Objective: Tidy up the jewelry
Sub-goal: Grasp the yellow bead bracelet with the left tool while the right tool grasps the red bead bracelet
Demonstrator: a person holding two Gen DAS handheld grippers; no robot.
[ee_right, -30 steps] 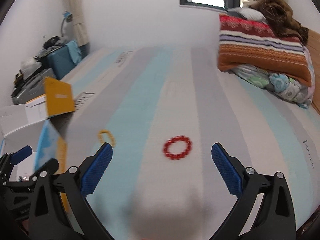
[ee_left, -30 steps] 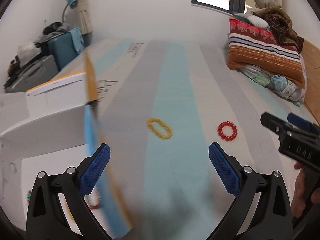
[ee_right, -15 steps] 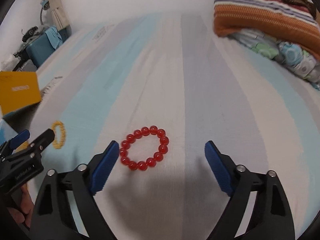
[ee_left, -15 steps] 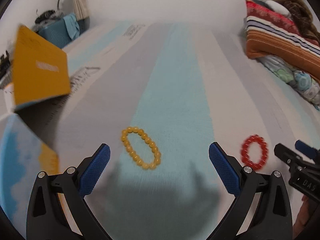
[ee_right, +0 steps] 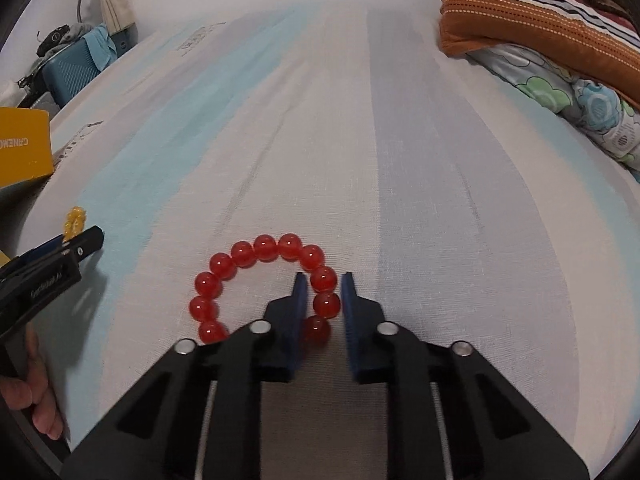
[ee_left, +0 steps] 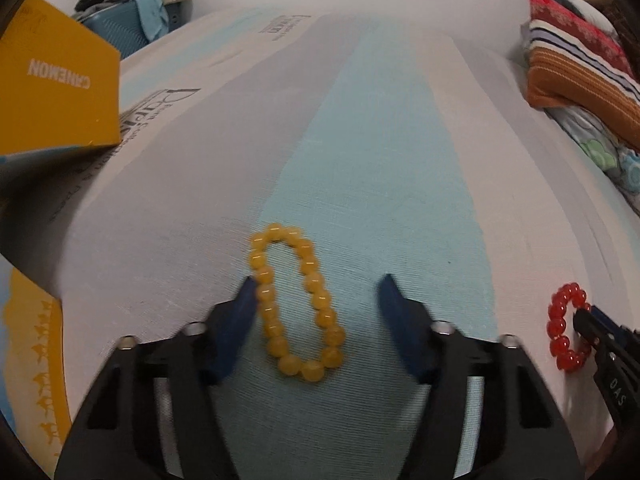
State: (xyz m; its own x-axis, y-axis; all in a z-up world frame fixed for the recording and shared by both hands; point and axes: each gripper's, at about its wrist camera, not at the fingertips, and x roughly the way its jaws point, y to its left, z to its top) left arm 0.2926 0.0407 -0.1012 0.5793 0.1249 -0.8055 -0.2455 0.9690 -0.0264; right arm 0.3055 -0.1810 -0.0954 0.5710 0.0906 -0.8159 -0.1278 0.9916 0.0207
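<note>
**Item 1: yellow bracelet (ee_left: 298, 304).** Amber-yellow beads, lying flat on the striped bed sheet (ee_left: 384, 168). The loop is pulled into a long oval whose long axis runs roughly from 11 to 5 o'clock in the left wrist view, nearly along the tongs' reach. It sits between the fingers of the left gripper (ee_left: 318, 300), whose jaws have just been closing and stand about half apart. The left pad touches, or very nearly touches, the left strand of beads; the right pad is clear of the loop. No grip is made yet.

**Item 2: red bracelet (ee_right: 264, 284).** Larger round red beads, a near-circular loop flat on the same sheet, at 3 o'clock from the yellow one. The right gripper (ee_right: 324, 292) is nearly together, its jaws having just been closing, and it straddles the loop's right-hand strand: one pad inside the ring, one outside, with two or three beads between. Contact looks likely, though slight blur leaves it open whether the pads press.

**Relation governing the next move.** Each hand is nearest its own bracelet; a straight lift appears all that is called for.

**Surroundings.** Yellow box (ee_left: 56, 80) at 10 o'clock of the left view, well apart. Folded striped blanket (ee_right: 540, 12) and patterned bedding at 2 o'clock. Blue suitcase (ee_right: 76, 68) beyond the bed at 10 o'clock. Nothing lies between tongs and beads.
</note>
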